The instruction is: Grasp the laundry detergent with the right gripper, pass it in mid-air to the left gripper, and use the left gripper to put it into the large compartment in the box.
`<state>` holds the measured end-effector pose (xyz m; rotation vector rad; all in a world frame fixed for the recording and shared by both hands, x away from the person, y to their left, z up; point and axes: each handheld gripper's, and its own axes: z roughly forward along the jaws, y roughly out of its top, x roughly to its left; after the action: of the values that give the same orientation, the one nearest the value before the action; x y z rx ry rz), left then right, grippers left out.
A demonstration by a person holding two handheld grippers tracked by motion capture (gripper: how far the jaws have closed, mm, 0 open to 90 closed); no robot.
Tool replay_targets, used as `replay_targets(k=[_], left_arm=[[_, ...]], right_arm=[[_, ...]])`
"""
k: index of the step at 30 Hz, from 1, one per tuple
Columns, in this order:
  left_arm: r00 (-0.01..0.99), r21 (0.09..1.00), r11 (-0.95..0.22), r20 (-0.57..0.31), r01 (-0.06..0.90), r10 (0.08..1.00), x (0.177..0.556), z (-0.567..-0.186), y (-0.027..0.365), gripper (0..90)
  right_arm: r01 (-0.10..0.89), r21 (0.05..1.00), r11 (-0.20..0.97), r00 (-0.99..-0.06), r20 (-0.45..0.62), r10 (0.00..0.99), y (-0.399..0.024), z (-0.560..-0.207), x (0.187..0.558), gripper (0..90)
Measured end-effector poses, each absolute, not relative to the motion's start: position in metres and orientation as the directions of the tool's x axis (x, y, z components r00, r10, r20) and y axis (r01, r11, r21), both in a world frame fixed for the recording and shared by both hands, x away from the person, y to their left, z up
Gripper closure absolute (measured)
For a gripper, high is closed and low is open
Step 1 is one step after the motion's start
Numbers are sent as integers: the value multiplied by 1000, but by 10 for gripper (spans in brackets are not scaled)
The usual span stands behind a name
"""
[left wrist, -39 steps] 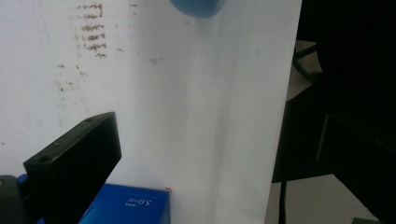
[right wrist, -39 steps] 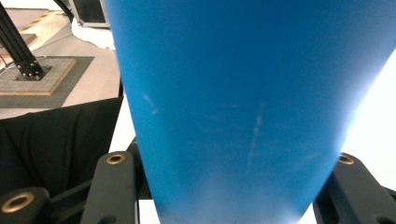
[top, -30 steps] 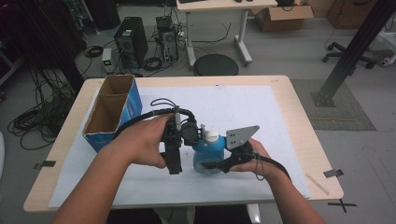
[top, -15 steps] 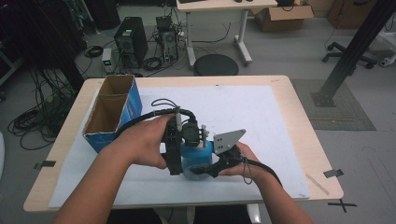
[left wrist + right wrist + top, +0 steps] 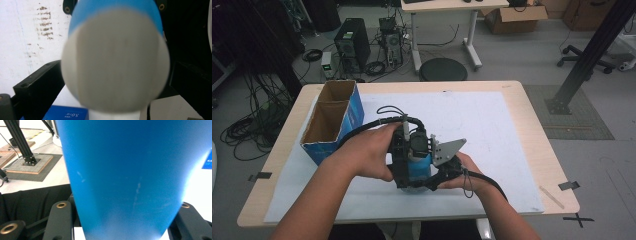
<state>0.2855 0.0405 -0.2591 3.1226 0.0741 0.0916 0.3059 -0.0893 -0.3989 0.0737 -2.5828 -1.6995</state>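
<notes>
even bright light, blurred close-ups

One blue bottle (image 5: 418, 167), one cardboard box (image 5: 333, 120), two grippers

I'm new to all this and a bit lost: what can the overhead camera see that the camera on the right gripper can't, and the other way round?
The high view takes in the table, the open cardboard box and both hands with their grippers around the blue bottle. The right gripper view gives a close look at the bottle's blue wall between its jaws, plus a black frame post on the floor. Both share the bottle.
</notes>
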Motion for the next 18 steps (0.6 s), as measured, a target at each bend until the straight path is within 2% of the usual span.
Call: replay_targets(k=[18], left_arm=[[997, 11, -999, 64, 46, 47, 284, -260, 39, 4]], right_arm=[[-25, 923, 384, -997, 6, -79, -73, -394, 304, 450]])
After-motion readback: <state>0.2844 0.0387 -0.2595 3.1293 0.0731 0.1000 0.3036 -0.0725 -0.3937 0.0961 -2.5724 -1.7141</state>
